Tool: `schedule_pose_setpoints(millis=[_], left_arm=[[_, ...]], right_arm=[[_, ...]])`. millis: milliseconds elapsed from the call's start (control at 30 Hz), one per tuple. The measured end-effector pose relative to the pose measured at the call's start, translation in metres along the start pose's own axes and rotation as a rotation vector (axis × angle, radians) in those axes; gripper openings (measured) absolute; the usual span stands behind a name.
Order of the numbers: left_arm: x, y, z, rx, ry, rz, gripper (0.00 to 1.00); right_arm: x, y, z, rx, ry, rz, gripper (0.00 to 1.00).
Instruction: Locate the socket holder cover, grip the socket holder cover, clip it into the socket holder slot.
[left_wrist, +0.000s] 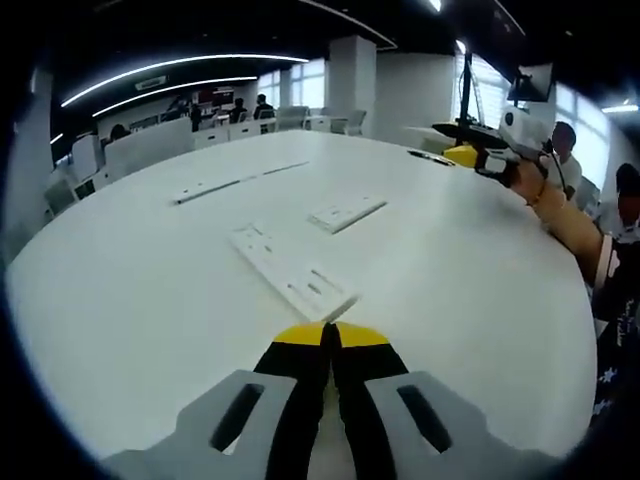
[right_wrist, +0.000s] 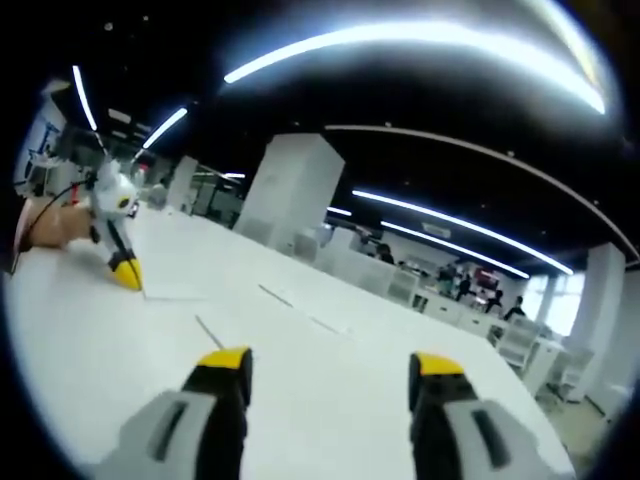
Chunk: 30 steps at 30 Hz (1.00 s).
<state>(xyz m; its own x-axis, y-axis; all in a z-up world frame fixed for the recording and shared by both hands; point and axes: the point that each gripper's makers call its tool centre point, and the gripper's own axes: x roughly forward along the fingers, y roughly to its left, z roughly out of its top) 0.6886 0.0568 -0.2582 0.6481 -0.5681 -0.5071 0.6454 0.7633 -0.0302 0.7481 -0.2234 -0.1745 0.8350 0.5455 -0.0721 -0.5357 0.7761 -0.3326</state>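
Observation:
On the white table a long white socket holder lies flat just beyond my left gripper, whose yellow-tipped jaws are shut with nothing between them. A smaller white socket holder cover lies a little farther off, to the right of the holder. My right gripper hovers above the table with its jaws wide open and empty. It also appears at the far right of the left gripper view as the right gripper, held by a hand. The left gripper shows at the left of the right gripper view, tips down near the table.
A long thin white strip lies farther back on the table. Thin strips lie ahead in the right gripper view. Beyond the table are a white pillar, desks and chairs and seated people. A person's arm reaches in from the right.

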Motion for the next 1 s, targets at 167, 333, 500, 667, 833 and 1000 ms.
schedule_pose_setpoints(millis=[167, 333, 500, 667, 833, 1000], left_arm=[[0.002, 0.002, 0.0, -0.001, -0.011, 0.007, 0.03], [0.002, 0.003, 0.001, 0.001, -0.017, 0.009, 0.03], [0.004, 0.007, 0.004, 0.002, -0.023, 0.013, 0.03], [0.005, 0.008, 0.004, 0.007, -0.031, 0.019, 0.04], [0.007, 0.012, 0.007, 0.011, -0.039, 0.022, 0.04], [0.006, 0.012, 0.006, 0.019, -0.028, 0.032, 0.05]], right_arm=[[0.001, -0.001, 0.0, -0.003, 0.001, 0.001, 0.65], [0.0, 0.0, 0.0, -0.005, 0.002, 0.002, 0.65], [0.001, 0.0, -0.001, -0.009, 0.005, 0.002, 0.65], [0.001, 0.001, -0.002, -0.015, 0.009, 0.004, 0.65], [0.001, 0.001, -0.003, -0.021, 0.013, 0.006, 0.65], [0.001, 0.002, -0.003, -0.022, 0.014, 0.007, 0.64]])
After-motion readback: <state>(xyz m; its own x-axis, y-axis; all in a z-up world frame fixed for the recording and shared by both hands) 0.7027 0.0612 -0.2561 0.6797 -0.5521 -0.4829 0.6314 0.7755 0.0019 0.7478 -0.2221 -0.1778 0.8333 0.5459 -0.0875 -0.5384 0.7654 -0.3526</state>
